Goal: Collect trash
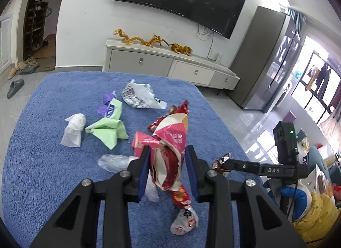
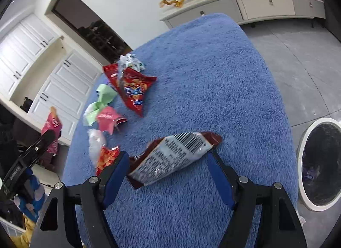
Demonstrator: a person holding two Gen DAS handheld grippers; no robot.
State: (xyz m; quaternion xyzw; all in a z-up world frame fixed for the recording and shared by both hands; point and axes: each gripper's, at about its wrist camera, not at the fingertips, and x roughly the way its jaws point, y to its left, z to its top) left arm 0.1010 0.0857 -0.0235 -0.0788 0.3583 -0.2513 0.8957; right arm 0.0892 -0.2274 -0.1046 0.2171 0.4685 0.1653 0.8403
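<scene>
My left gripper (image 1: 168,150) is shut on a crumpled red-and-white snack bag (image 1: 170,139), held above the blue blanket (image 1: 42,162). Seen from the right wrist, that gripper (image 2: 49,139) hangs at the left with the bag (image 2: 52,126) lifted. My right gripper (image 2: 168,154) stands open low over the blanket (image 2: 213,67). A brown wrapper with a barcode (image 2: 172,156) lies between its pads, not squeezed. More trash lies on the blanket: a white tissue (image 1: 73,130), a green wrapper (image 1: 108,128), a silver-white bag (image 1: 138,96), a pink box (image 1: 142,141) and a red chip bag (image 2: 132,86).
A white-rimmed bin with a dark liner (image 2: 319,167) stands on the grey floor to the right of the blanket. A low white TV cabinet (image 1: 170,64) with gold dragon figures runs along the far wall. A small red-and-white packet (image 1: 183,222) lies near the blanket's front edge.
</scene>
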